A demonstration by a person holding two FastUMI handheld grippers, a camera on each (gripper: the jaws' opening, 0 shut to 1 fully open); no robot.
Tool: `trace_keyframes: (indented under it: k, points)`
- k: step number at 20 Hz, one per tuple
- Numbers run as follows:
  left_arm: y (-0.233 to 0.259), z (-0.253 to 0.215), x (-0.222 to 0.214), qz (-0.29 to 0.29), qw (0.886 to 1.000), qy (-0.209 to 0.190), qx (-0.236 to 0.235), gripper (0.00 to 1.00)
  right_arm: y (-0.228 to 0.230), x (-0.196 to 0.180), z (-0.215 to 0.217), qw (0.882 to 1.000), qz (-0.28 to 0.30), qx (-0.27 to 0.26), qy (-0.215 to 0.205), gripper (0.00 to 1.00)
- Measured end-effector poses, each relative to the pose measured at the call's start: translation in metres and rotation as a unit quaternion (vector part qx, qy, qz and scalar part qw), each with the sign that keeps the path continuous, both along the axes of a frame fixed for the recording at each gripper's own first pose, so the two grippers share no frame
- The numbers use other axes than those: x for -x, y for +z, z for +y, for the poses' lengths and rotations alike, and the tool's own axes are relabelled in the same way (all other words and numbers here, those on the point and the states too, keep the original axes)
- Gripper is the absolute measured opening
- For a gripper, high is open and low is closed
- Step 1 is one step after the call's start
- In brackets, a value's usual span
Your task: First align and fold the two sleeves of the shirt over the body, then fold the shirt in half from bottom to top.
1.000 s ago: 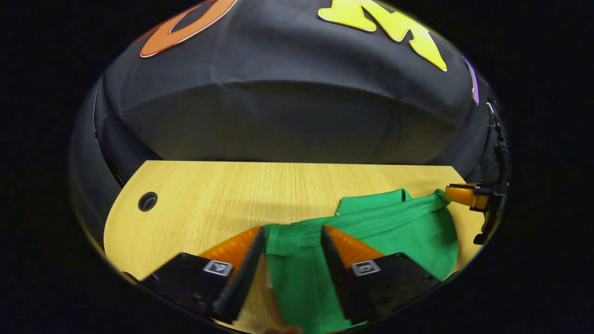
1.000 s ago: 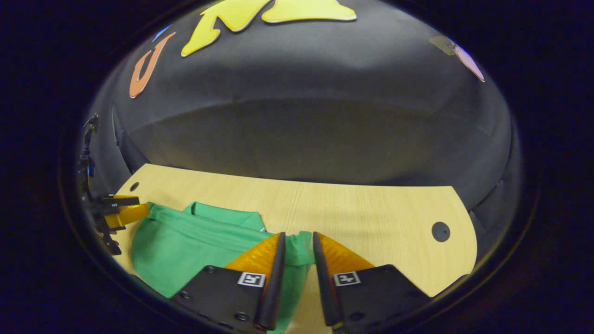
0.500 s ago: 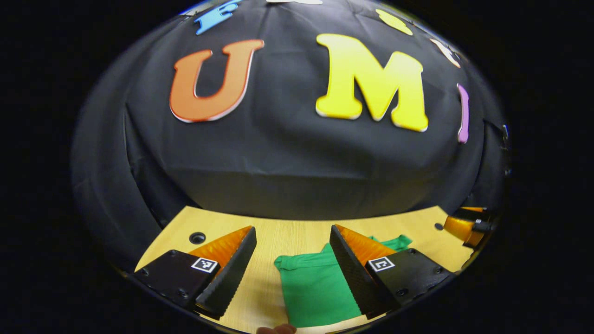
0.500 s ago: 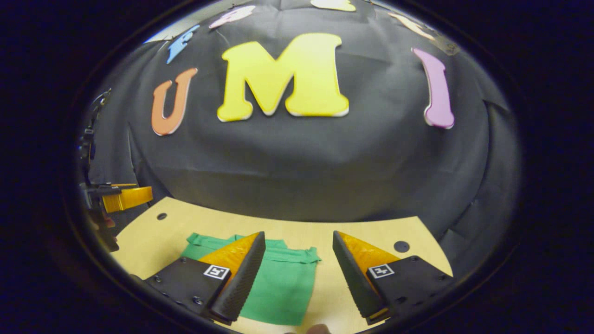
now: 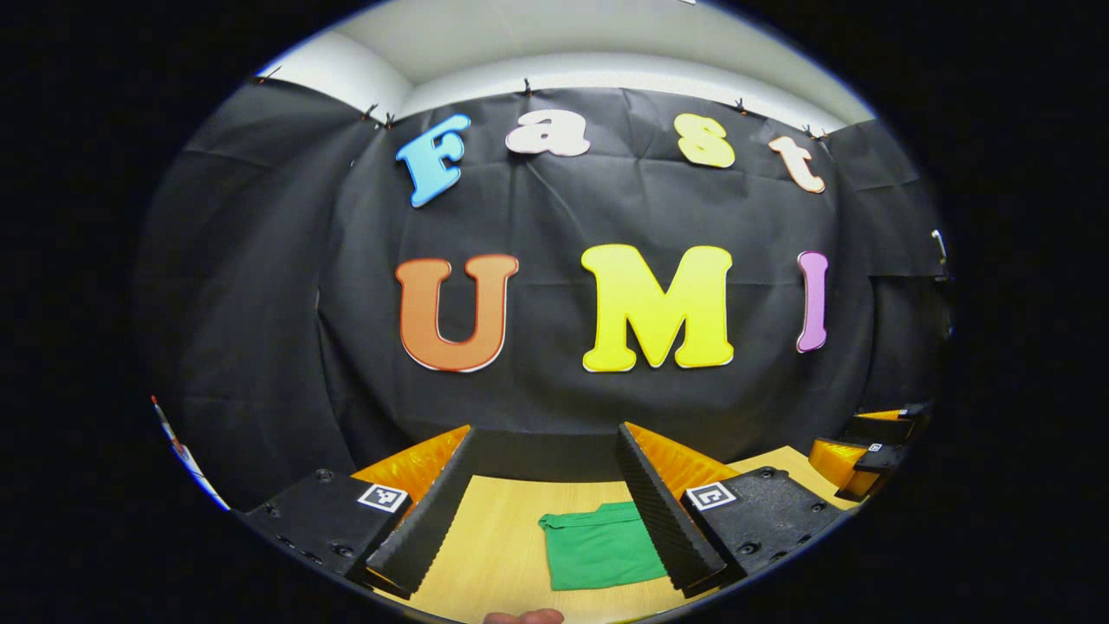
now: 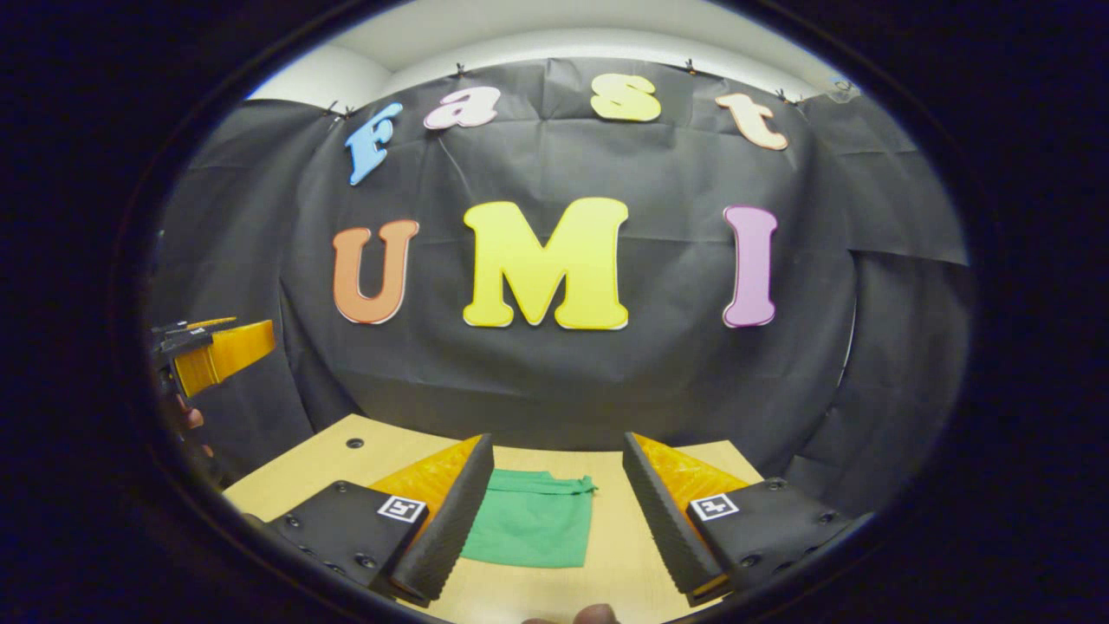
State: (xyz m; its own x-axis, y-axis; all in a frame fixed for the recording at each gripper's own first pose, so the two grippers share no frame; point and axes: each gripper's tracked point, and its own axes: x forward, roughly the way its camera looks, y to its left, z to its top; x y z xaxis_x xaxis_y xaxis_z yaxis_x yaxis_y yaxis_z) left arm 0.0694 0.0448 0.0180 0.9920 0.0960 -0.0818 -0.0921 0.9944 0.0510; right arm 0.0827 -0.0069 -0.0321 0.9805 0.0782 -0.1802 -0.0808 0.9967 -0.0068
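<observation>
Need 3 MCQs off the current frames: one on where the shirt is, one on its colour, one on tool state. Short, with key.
1. Where does the shirt lie?
A. On the wooden table
B. Hanging from the left tool
C. Draped over the booth wall

2. What colour is the shirt?
A. Red
B. Green
C. White

3. How do the two tools stand?
A. Both clamped on the shirt
B. One open, one shut on a sleeve
C. Both open, holding nothing

Key: 1 A, in both views it rests flat on the tabletop as a compact folded rectangle. 2 B, the cloth is plain green. 3 C, the left tool and the right tool each show a wide gap between the fingers, raised off the shirt, which is seen on the table past them.
</observation>
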Motion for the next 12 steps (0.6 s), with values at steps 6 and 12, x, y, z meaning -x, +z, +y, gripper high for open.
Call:
trace_keyframes:
  k: [6, 12]
  points:
    - [-0.022, -0.037, 0.082, 0.033, 0.999, -0.028, 0.014, 0.94, 0.019, 0.074, 0.004, 0.999, -0.046, 0.016, -0.013, 0.92]
    - [-0.036, -0.037, 0.105, 0.042, 0.998, -0.025, 0.026, 1.00, 0.007, 0.112, 0.004, 0.999, -0.043, 0.008, -0.031, 0.92]
